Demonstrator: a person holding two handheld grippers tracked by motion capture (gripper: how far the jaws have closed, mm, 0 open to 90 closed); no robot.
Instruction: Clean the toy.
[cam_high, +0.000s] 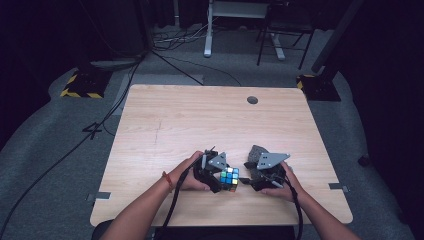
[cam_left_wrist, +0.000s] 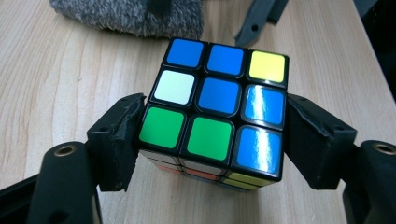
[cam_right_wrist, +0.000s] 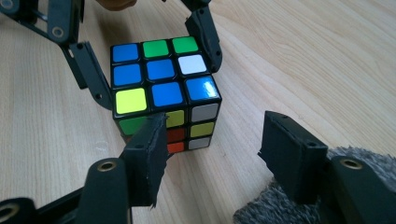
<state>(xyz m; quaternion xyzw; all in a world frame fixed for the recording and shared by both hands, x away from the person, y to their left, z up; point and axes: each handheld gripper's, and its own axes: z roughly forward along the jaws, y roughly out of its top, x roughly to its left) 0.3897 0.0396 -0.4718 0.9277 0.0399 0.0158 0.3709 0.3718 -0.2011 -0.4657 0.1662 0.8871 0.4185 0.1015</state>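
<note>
Jaws of the left gripper are closed onto the cube, one black pad pressing each of two opposite sides, as the left gripper view shows. In the high view the left hand holds this gripper just left of the cube, which sits on the wooden counter near its front edge. The cube's top face is mostly blue, with two green squares, one white and one yellow. Just right of the cube comes the right gripper, held by the right hand. In the right gripper view its jaws stand wide apart with nothing between them; the left one lies in front of the cube's lower corner, but I cannot tell if it touches. A grey fuzzy cloth lies on the counter beside the right gripper, right of the cube.
</note>
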